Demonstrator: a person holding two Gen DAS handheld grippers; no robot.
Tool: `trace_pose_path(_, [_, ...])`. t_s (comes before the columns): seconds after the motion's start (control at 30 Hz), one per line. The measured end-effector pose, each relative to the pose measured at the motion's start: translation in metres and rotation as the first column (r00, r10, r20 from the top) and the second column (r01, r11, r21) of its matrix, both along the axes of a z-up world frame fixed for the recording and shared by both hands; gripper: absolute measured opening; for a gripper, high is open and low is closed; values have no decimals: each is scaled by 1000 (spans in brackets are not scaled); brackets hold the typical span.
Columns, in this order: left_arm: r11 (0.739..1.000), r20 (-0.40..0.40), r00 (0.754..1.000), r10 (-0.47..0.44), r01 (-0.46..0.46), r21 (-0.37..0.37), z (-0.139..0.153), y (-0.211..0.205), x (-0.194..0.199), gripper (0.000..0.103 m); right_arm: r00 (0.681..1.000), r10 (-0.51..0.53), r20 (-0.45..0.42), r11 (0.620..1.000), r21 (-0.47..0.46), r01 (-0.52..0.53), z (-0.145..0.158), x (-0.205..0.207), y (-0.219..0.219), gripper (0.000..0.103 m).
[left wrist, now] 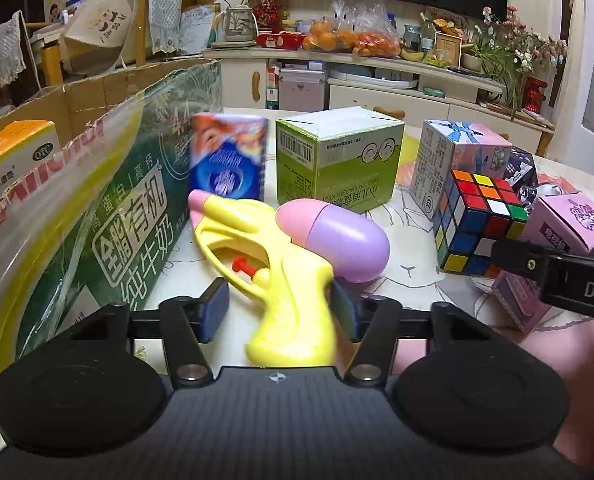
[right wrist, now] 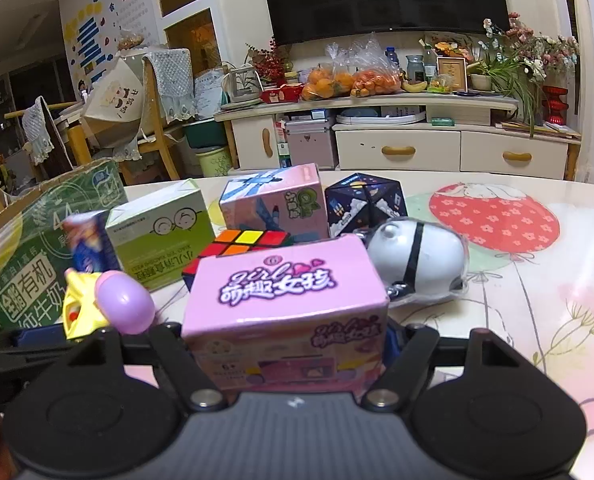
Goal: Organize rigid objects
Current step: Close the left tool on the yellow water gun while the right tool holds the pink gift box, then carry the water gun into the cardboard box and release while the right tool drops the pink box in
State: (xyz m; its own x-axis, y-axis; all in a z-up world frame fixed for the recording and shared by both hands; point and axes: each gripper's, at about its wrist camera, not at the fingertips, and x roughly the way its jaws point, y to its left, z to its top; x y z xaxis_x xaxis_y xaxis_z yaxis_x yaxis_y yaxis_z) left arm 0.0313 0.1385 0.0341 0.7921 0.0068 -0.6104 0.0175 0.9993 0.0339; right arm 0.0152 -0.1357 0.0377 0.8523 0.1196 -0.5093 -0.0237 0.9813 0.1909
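Gripping looks one step off on both sides. Your left gripper point(left wrist: 281, 308) has the yellow water gun point(left wrist: 273, 264) by its handle: the handle sits between the fingers point(left wrist: 213, 308), the far pad touching it, the near pad with a visible gap — so half spread, not yet a pinch. The gun lies flat on the counter point(left wrist: 409, 264), long axis running away from you and to the left, pink muzzle toward the carton, lilac tank point(left wrist: 345, 244) off to the right. The handle points back into the fingers, so closing straight on it should do.

Your right gripper point(right wrist: 293, 344) straddles the pink girl box point(right wrist: 285, 308), which stands on the counter with its short side facing you. The fingers are hidden behind the box, so I can't tell whether the pads press on it.

Containers: the open green milk carton point(left wrist: 109, 208) stands at the far left, just beside the gun's muzzle, well nearer your left hand. Inside it you can see a white-and-orange OTC box point(left wrist: 13, 152) and a clear zip bag point(left wrist: 49, 184) over the rim.

Rubik's cube point(left wrist: 477, 224) stands just beside the pink box; green box point(left wrist: 337, 160) behind the gun.
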Motion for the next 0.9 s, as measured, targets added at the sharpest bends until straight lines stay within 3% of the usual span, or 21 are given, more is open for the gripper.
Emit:
trace_pose_path(0.07, [1000,0,1000,-9,9,2,1,0,1,56,1000,0,4,1000,-7,0,2,-3,1,75])
trace_pose_path(0.57, [997,9,997,-78,78,-28,9,-9,-18,55,1000,-16,13,999,-52,17,12,-19,11,75])
trace_pose_path(0.9, [990,57,989,-133,135,-31,45,-18,-41,55,999,-52,2,996,-68,52,18,-33,16,75])
